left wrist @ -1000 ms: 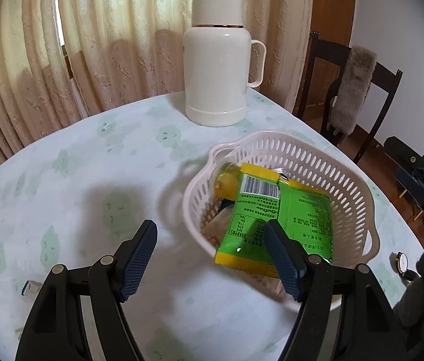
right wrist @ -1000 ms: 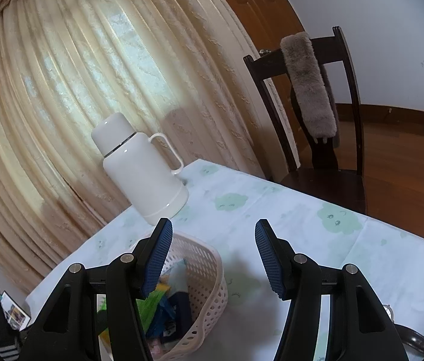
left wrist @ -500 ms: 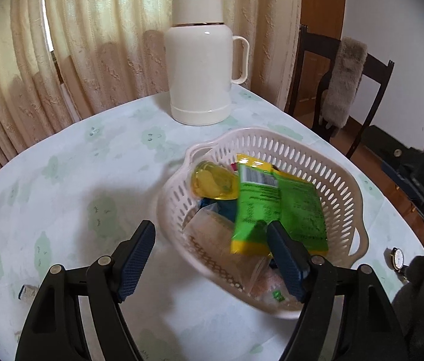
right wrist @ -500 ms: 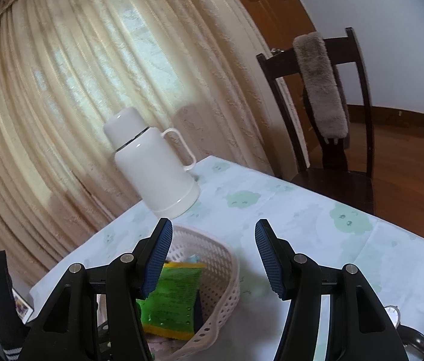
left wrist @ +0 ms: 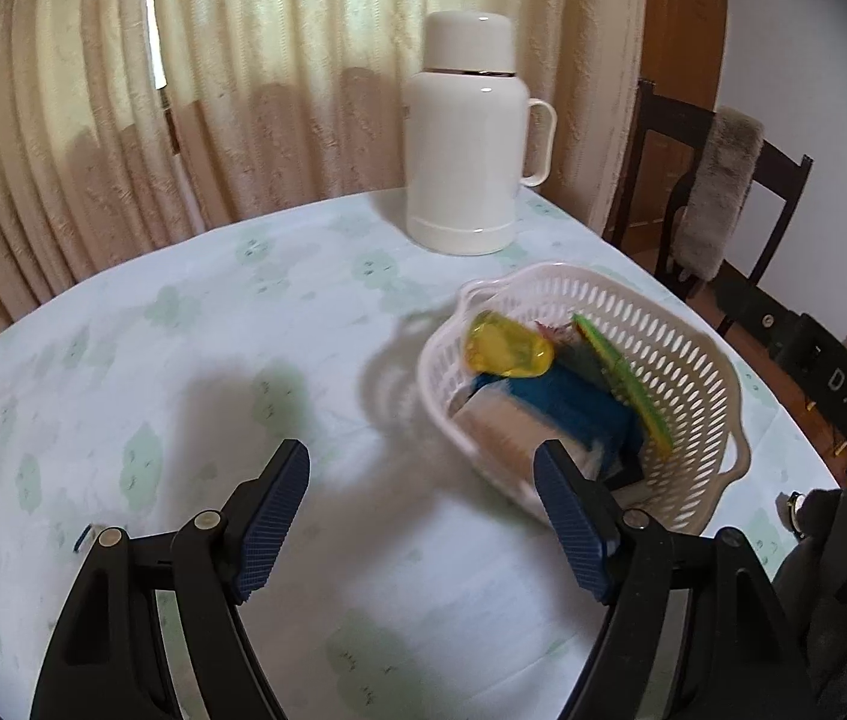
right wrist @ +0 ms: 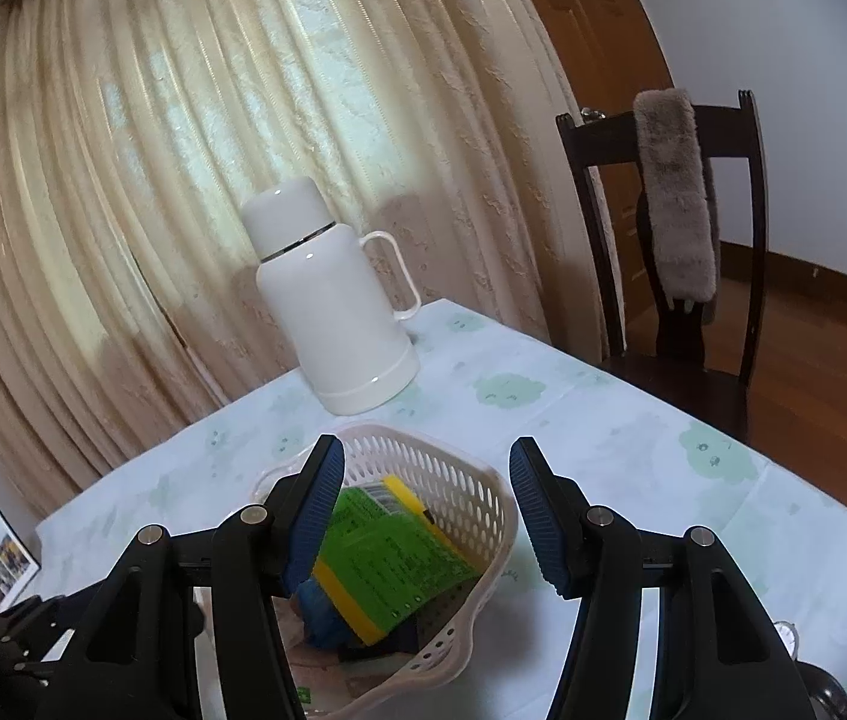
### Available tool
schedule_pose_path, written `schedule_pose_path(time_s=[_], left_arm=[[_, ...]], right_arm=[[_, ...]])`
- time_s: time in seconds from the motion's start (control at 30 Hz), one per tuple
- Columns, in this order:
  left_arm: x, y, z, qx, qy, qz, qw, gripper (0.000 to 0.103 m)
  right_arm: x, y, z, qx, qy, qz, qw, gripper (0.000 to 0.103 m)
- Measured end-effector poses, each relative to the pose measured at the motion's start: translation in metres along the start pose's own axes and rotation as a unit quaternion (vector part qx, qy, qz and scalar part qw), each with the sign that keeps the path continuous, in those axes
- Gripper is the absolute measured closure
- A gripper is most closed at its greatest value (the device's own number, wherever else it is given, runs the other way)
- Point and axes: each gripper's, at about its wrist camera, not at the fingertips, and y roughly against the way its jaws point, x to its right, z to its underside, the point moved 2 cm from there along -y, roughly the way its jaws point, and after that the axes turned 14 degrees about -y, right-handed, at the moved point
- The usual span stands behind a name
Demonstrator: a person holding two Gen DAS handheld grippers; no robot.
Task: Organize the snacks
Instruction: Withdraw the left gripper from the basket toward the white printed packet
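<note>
Your left gripper [left wrist: 420, 516] hangs over the table [left wrist: 255, 324] with its jaws apart and nothing between the blue pads; the basket [left wrist: 687, 360] sits just past its right finger, on the cloth printed with pale green shapes. Inside the basket you can see a yellow packet [left wrist: 504, 351] at the far end, a blue packet [left wrist: 573, 405] in the middle, and a green packet [left wrist: 627, 390] standing on its edge against the far wall; the left view is blurred there, so finer detail is lost. Your right gripper [right wrist: 426, 519] is also open and empty, held above the near side of the basket [right wrist: 471, 498], where the green packet [right wrist: 390, 558] shows its yellow-trimmed printed face. A white flask [left wrist: 465, 144] stands upright on the table beyond the basket, near the curtain [left wrist: 255, 72]. A dark chair [right wrist: 663, 240] with a furry cover stands beside the table.
</note>
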Motion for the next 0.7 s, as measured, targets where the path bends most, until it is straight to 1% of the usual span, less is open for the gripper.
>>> schedule_pose_path(time_s=[0.3, 0.7], left_arm=[[-0.022, 0.015, 0.022, -0.002, 0.024, -0.023, 0.9994, 0.028], [-0.053, 0.022, 0.054, -0.017, 0.062, -0.042, 0.997, 0.028]], right_arm=[[-0.01, 0.0, 0.006, 0.001, 0.033, 0.002, 0.999, 0.044], [-0.021, 0.001, 0.013, 0.004, 0.067, 0.0, 0.998, 0.044]])
